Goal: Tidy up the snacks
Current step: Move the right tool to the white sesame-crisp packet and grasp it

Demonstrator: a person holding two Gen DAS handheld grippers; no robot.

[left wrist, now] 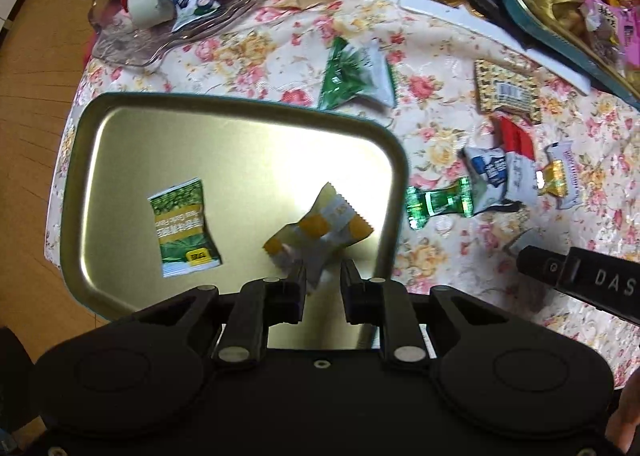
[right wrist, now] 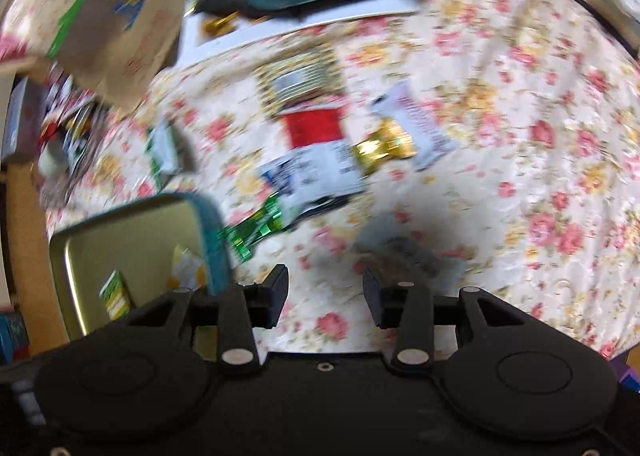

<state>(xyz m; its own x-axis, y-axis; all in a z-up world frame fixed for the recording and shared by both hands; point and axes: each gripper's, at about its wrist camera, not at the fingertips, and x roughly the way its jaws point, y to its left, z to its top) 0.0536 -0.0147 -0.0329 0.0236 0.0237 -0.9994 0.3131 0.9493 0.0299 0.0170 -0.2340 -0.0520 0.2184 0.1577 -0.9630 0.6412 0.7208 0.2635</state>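
Left wrist view shows our left claw [left wrist: 323,276] parted, the yellow-white packet [left wrist: 320,232] slipping free into the tin tray [left wrist: 394,160] beside a green packet [left wrist: 184,228]. Our right claw [right wrist: 325,288] hangs wide, empty; next we likely fetch the green candy [right wrist: 256,230] off the surface.

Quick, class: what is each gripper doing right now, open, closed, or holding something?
Left gripper: open over the metal tin, the yellow-and-white snack packet just ahead of its fingers, not clamped.
Right gripper: open, empty, above the floral tablecloth.
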